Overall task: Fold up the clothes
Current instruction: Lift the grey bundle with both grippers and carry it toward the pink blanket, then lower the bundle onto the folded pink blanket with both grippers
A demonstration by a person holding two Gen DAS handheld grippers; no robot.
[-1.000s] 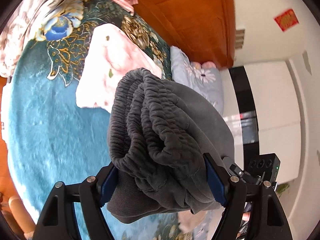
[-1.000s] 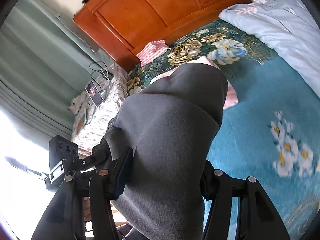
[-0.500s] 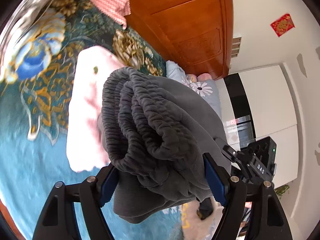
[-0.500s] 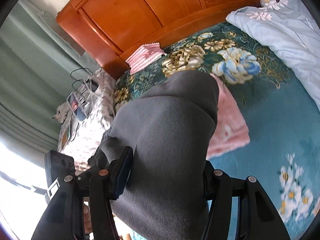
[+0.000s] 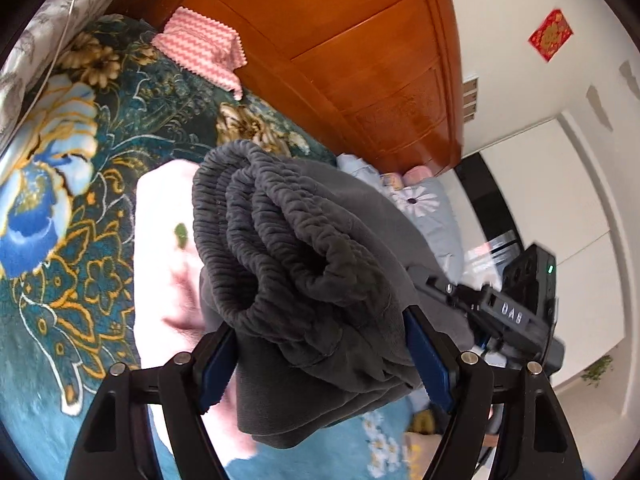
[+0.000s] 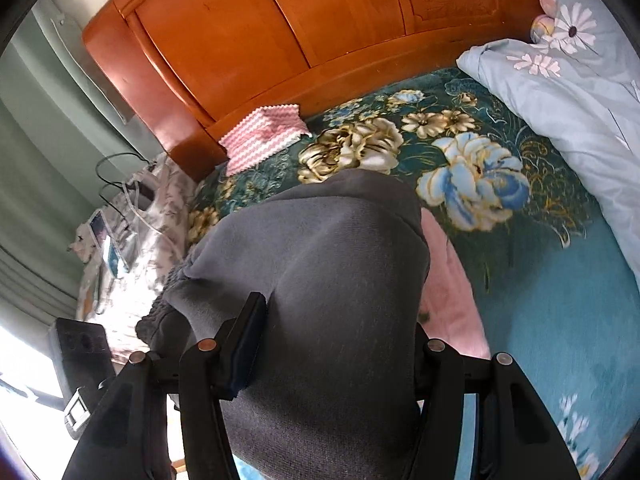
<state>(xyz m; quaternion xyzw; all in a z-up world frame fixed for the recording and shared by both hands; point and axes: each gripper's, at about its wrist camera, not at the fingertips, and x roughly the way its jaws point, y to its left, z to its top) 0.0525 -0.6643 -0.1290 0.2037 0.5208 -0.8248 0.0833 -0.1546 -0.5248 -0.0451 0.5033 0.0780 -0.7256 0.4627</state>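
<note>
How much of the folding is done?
Done: the grey pants are folded into a thick bundle, and a pink garment lies flat on the bed. In hand: both the left gripper and right gripper hold the bundle up. Left: setting it down.

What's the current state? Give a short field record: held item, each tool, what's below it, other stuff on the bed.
held item: folded grey garment, elastic waistband end toward the left tool
left tool: shut on the grey garment
right tool: shut on the grey garment, smooth end
below: folded pink garment lying on the teal floral blanket
also on bed: pink zigzag cloth by the wooden headboard; light blue duvet at the side
</note>
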